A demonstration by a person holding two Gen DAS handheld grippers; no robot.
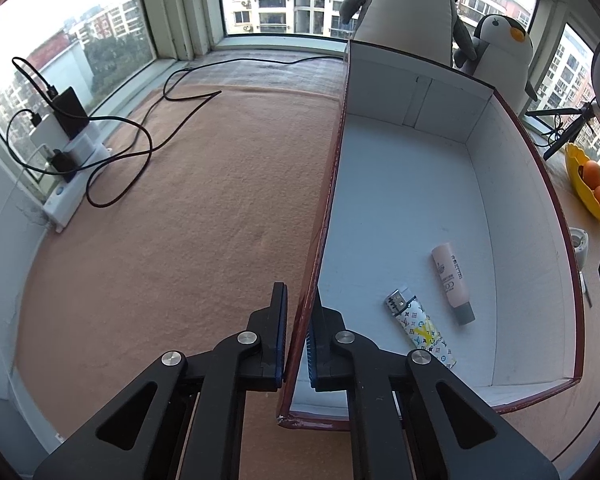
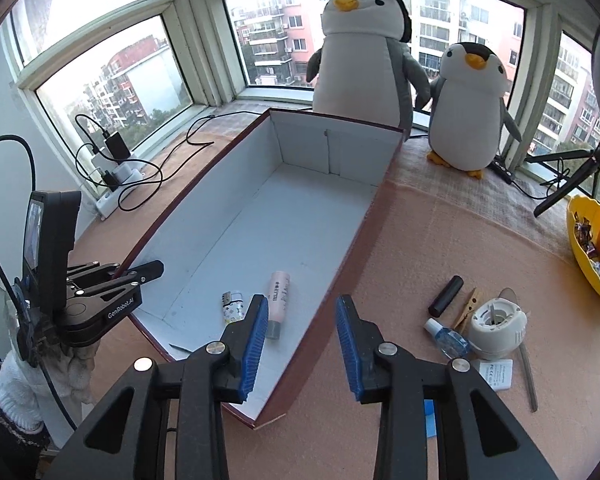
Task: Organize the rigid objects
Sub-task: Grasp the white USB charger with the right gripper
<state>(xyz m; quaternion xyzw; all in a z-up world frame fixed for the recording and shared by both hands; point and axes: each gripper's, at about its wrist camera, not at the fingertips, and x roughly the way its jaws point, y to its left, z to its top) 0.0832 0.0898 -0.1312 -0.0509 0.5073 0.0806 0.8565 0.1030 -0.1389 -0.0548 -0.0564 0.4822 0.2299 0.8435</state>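
Observation:
A long red-brown box with a white inside (image 1: 520,184) (image 2: 204,184) lies on the tan cloth. Inside it lie a pink tube (image 1: 452,282) (image 2: 279,300) and a patterned lighter (image 1: 420,328) (image 2: 232,306). My left gripper (image 1: 300,320) (image 2: 140,274) is shut on the box's left wall near its front corner. My right gripper (image 2: 302,316) is open and empty above the box's right wall. To the right of the box lie a black cylinder (image 2: 446,296), a wooden clothespin (image 2: 466,308), a small blue bottle (image 2: 448,338), a white round device (image 2: 498,328), a white battery (image 2: 496,374) and a metal file (image 2: 526,368).
Two plush penguins (image 2: 364,52) (image 2: 468,108) stand behind the box by the window. A yellow bowl with oranges (image 2: 580,248) sits at the right edge. A power strip with chargers and cables (image 1: 72,160) lies at the left. A tripod (image 2: 568,176) stands at the far right.

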